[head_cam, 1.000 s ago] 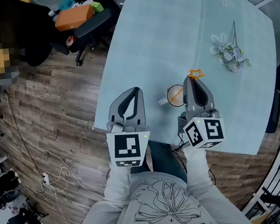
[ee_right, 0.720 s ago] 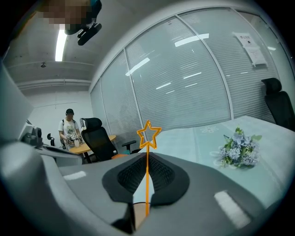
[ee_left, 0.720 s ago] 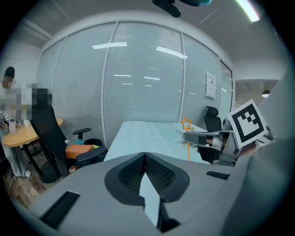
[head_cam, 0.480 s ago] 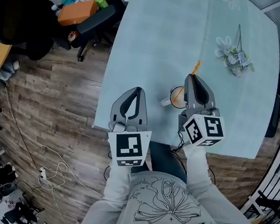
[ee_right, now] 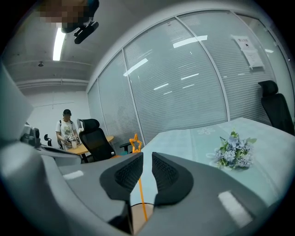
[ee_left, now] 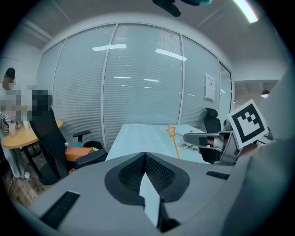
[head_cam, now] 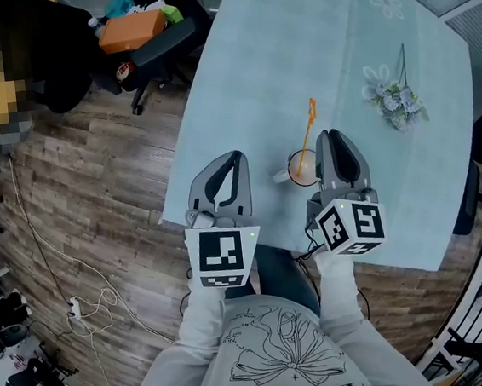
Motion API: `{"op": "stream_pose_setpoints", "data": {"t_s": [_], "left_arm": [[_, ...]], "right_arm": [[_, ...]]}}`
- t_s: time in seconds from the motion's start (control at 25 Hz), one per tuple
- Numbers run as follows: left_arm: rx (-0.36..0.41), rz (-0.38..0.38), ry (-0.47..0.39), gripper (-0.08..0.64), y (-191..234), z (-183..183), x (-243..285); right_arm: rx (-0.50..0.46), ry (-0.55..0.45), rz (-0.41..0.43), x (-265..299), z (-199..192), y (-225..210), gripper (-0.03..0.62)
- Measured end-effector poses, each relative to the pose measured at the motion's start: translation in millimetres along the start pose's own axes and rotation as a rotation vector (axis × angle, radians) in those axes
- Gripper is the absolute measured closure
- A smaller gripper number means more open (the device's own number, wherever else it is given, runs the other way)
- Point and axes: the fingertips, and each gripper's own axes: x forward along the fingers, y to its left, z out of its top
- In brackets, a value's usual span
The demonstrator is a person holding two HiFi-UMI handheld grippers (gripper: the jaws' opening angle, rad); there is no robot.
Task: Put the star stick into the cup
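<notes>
The orange star stick [head_cam: 308,134] stands in the cup [head_cam: 301,168] near the table's front edge, leaning away from me with its star end up. My right gripper [head_cam: 331,137] sits just right of the cup, jaws slightly apart and holding nothing. In the right gripper view the star stick [ee_right: 135,144] rises from the cup [ee_right: 137,221] beyond the gap of the right gripper [ee_right: 147,157]. My left gripper [head_cam: 235,156] hovers left of the cup, off the table's edge. The left gripper [ee_left: 145,156] is shut and empty, and the left gripper view shows the stick [ee_left: 174,138] to its right.
A bunch of pale artificial flowers [head_cam: 396,99] lies on the light blue table [head_cam: 237,77] to the far right. A black office chair carrying an orange box [head_cam: 128,28] stands on the wooden floor at the left. A person [ee_right: 67,131] stands far behind.
The right gripper held the stick by the cup; now it has let go and the stick stands in the cup, leaning away. The left gripper has stayed put.
</notes>
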Motion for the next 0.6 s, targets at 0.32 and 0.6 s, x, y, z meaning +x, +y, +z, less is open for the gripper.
{"op": "stream_pose_setpoints", "data": {"t_s": [0.32, 0.6], "left_arm": [[0.023, -0.01, -0.101, 0.555, -7, 44, -26], [0.05, -0.024, -0.207, 0.555, -15, 87, -59]], "right_arm": [[-0.012, -0.108, -0.017, -41, 54, 13, 0.525], [-0.062, -0.206, -0.044, -83, 102, 29, 0.526]]}}
